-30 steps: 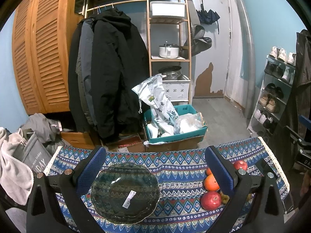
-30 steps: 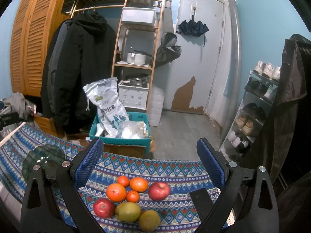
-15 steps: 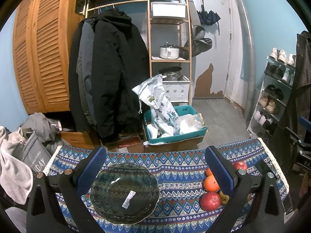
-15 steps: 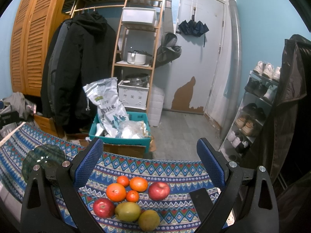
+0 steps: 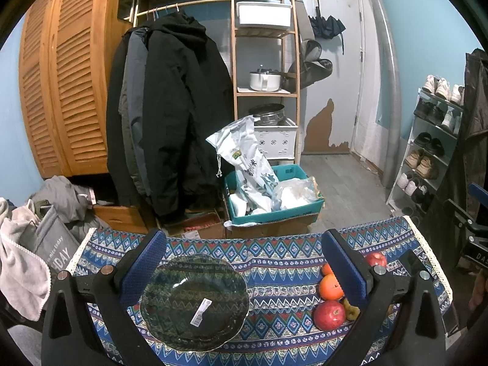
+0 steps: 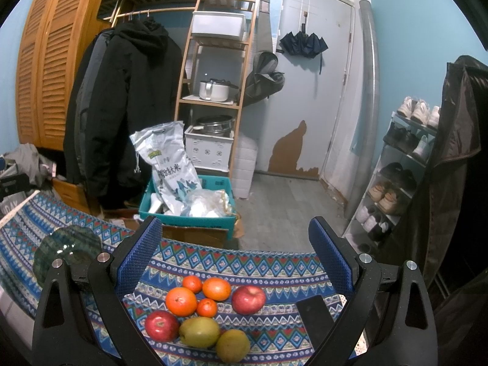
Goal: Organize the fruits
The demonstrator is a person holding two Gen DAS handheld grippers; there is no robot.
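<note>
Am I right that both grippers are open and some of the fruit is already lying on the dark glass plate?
Not quite. Both the left gripper and the right gripper are open, but the glass plate holds no fruit, only a small sticker, as the left wrist view shows. All the fruit, such as a red apple and an orange, lies on the patterned cloth.

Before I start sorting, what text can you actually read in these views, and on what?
"nice today" over "DAY": grey bag, partly hidden.
"DAS": black gear at right edge, cut off.
Rice sack: Chinese characters, too blurred.
Sticker on glass plate: unreadable.
</note>
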